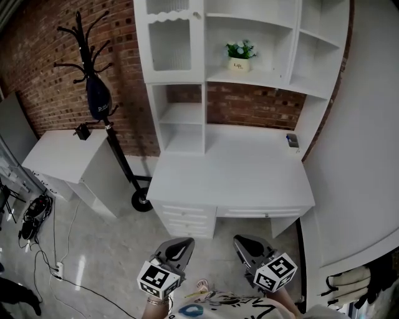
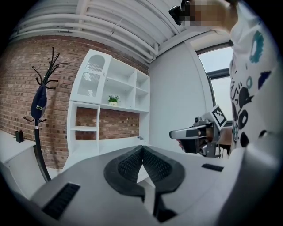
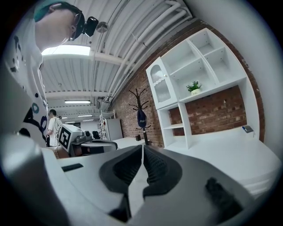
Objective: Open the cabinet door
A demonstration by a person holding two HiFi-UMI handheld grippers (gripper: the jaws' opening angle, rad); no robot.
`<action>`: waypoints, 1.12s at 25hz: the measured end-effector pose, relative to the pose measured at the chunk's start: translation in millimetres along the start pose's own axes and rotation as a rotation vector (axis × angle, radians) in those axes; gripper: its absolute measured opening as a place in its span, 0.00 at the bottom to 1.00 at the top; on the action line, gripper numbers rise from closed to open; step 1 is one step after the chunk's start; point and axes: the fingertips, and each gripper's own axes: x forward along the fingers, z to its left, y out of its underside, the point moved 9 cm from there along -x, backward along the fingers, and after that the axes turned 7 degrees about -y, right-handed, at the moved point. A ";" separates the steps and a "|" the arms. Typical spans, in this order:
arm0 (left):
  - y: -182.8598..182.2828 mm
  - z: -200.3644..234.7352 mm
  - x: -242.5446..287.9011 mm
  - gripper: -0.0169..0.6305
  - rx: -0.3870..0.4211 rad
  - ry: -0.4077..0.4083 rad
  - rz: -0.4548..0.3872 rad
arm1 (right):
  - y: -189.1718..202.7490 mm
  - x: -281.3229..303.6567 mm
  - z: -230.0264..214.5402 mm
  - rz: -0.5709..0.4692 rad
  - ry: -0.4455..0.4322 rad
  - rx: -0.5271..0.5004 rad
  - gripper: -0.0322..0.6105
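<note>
A white cabinet door (image 1: 169,42) with a ribbed glass panel and a small knob (image 1: 196,15) stands shut at the upper left of the white desk hutch; the same door (image 2: 91,76) (image 3: 160,86) shows in both gripper views. My left gripper (image 1: 182,244) and right gripper (image 1: 242,243) hang side by side in front of the desk (image 1: 237,174), well short of it. Both have their jaws together with nothing between them. The left gripper (image 2: 142,149) sees the right one beside it, and the right gripper (image 3: 143,148) sees the left.
A potted plant (image 1: 240,56) sits on a hutch shelf and a small box (image 1: 292,141) lies on the desk's right. Left of the desk are a black coat stand (image 1: 100,93) with a dark bag, a low white cabinet (image 1: 68,159), and cables (image 1: 34,218) on the floor. A person (image 3: 52,126) stands far off.
</note>
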 end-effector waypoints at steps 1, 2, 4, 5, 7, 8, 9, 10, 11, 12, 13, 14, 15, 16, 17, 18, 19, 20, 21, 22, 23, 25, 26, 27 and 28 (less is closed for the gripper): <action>1.0 3.7 0.7 0.05 0.000 0.003 0.000 | -1.0 3.7 -1.2 -0.001 0.006 0.003 0.10; 1.7 7.4 1.3 0.05 0.001 0.005 0.001 | -2.2 7.1 -2.5 -0.005 0.013 0.005 0.10; 2.3 15.4 2.4 0.05 0.009 0.003 0.004 | -2.3 13.6 -5.2 -0.023 0.030 0.014 0.10; 2.1 20.1 3.0 0.05 0.015 -0.001 0.006 | -1.6 17.0 -6.2 -0.035 0.039 0.023 0.10; 0.7 28.8 4.8 0.05 0.024 -0.005 0.007 | -0.6 23.5 -7.1 -0.051 0.051 0.039 0.10; 0.5 31.7 6.0 0.05 0.023 -0.003 0.007 | -0.1 25.7 -6.9 -0.053 0.054 0.042 0.10; 1.3 33.6 7.4 0.05 0.020 0.002 0.009 | 1.2 26.7 -6.6 -0.053 0.057 0.044 0.10; 2.8 34.5 9.2 0.05 0.017 0.011 0.013 | 2.8 26.7 -6.4 -0.050 0.062 0.044 0.10; 4.4 34.8 11.4 0.05 0.015 0.020 0.019 | 4.4 25.8 -6.7 -0.046 0.069 0.046 0.10; 5.6 34.6 14.1 0.05 0.013 0.030 0.024 | 5.8 24.1 -7.5 -0.042 0.077 0.049 0.10; 6.3 34.3 17.2 0.05 0.012 0.038 0.028 | 6.8 22.1 -8.7 -0.037 0.084 0.053 0.10; 6.3 34.0 20.5 0.05 0.010 0.043 0.030 | 7.5 20.1 -10.3 -0.033 0.090 0.057 0.10; 5.9 33.7 23.9 0.05 0.009 0.047 0.030 | 8.2 18.3 -12.1 -0.030 0.094 0.059 0.10; 5.3 33.5 27.2 0.05 0.008 0.051 0.030 | 8.8 17.1 -14.0 -0.028 0.098 0.060 0.10; 4.6 33.4 30.5 0.05 0.007 0.055 0.030 | 9.0 16.5 -16.0 -0.030 0.101 0.061 0.10; 4.1 33.3 33.4 0.05 0.008 0.060 0.030 | 8.5 16.5 -17.9 -0.033 0.103 0.060 0.10; 3.9 33.2 36.2 0.05 0.009 0.065 0.030 | 7.5 16.9 -19.9 -0.038 0.103 0.057 0.10; 4.0 33.3 39.0 0.05 0.011 0.069 0.030 | 6.2 17.6 -22.1 -0.043 0.101 0.055 0.10; 4.2 33.7 42.0 0.05 0.011 0.070 0.030 | 5.0 18.5 -25.0 -0.048 0.099 0.054 0.10; 4.4 34.4 45.3 0.05 0.011 0.069 0.031 | 4.1 19.8 -28.5 -0.050 0.096 0.054 0.10; 4.4 35.3 48.8 0.05 0.011 0.064 0.033 | 3.4 21.4 -32.6 -0.050 0.093 0.054 0.10; 3.6 37.7 55.7 0.05 0.010 0.051 0.034 | 1.7 26.0 -41.2 -0.049 0.082 0.053 0.10; 2.6 39.1 59.2 0.05 0.009 0.044 0.033 | 0.1 28.8 -45.6 -0.048 0.073 0.050 0.10; 1.2 40.4 62.9 0.05 0.008 0.038 0.031 | -2.3 31.5 -50.0 -0.049 0.065 0.046 0.10; -0.4 41.6 66.7 0.05 0.007 0.033 0.029 | -5.4 33.9 -54.8 -0.050 0.058 0.040 0.10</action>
